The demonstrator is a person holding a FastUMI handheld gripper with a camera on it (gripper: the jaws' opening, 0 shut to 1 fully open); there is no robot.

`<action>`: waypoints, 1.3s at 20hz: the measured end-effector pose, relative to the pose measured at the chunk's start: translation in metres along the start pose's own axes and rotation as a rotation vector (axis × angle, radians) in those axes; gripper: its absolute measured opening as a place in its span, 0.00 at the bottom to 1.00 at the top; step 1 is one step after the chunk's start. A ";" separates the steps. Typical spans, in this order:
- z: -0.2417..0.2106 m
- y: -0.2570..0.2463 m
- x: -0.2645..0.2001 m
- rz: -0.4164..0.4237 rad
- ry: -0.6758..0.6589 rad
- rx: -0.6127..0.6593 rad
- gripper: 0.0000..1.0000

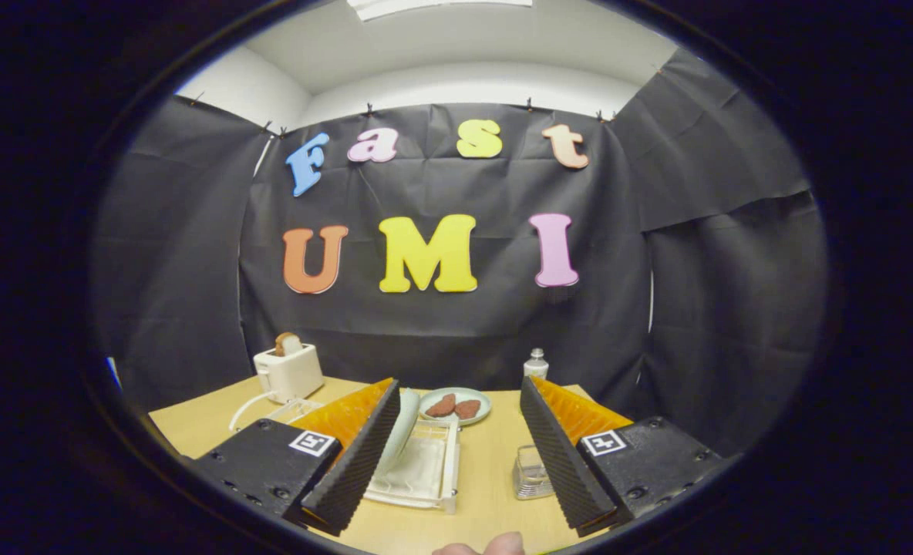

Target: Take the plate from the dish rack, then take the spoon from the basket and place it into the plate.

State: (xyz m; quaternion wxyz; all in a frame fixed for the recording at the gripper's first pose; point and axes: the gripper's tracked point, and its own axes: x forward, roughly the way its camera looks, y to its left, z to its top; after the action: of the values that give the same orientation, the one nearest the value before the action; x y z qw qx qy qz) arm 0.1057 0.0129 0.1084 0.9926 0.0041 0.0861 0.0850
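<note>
Hovering over the worktop (487, 493), the gripper (456, 455) is spread wide, holding nothing. The pale plate (399, 433) stands on edge in the white dish rack (426, 476), just beside the left finger. The clear basket (531, 472) sits against the right finger.

The one view rides on the gripper (456, 455) and looks forward along its two fingers (352, 462), spread wide apart low in the picture; it sits low and close over the wooden surface (487, 493), facing level toward the black cloth wall at the far side; the dish rack (418, 474) lies just ahead between the fingers, near the lens; the fisheye also takes in the ceiling above the cloth.
</note>
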 end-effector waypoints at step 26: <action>-0.098 0.067 0.187 -0.011 0.913 0.063 0.92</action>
State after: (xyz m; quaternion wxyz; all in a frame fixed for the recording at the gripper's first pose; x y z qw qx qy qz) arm 0.2596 0.1097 -0.0189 0.8529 -0.0039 0.5173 0.0700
